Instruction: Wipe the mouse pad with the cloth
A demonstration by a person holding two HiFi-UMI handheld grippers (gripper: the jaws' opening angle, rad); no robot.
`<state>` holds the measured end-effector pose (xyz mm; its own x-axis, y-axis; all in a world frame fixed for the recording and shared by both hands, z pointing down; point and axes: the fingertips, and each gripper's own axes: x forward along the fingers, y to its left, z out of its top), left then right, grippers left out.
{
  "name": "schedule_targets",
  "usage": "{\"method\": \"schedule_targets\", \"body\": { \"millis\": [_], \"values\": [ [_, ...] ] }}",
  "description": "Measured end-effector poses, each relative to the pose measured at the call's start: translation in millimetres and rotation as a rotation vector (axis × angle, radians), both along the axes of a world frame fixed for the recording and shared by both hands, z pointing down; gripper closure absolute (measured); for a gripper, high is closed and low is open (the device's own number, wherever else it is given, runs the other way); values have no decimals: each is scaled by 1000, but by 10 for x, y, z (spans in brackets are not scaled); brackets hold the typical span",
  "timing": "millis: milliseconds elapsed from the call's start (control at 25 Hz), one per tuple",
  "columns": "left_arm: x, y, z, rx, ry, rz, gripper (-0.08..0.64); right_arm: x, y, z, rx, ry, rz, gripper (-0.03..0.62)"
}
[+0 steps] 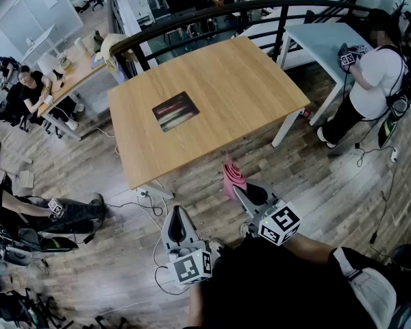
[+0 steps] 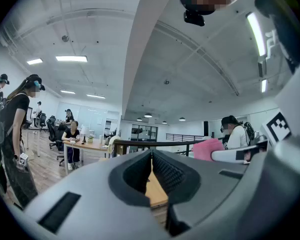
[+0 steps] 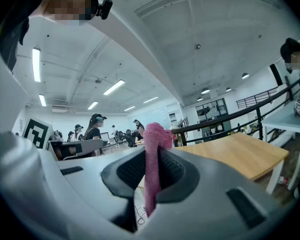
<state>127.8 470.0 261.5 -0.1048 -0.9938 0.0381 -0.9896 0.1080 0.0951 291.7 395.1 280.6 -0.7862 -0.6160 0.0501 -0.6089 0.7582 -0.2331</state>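
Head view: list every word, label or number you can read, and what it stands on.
None can be read.
Mouse pad: picture too blurred, no letters made out.
Marker cubes: square patterns only, no words.

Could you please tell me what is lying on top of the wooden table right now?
Only the mouse pad lies flat on the wooden table. The pink cloth is off it, clamped in the right gripper. Whatever the pad covers cannot be seen.

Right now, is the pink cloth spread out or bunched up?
Bunched up: the pink cloth is a narrow wad clamped between the right gripper's jaws.
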Motion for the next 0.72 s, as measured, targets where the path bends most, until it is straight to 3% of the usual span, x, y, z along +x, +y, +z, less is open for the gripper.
{"method": "schedule_targets", "body": {
  "millis": [720],
  "values": [
    [206, -143, 57, -11, -2, 1, 535, 190, -159, -83, 2, -54, -4, 534]
  ]
}}
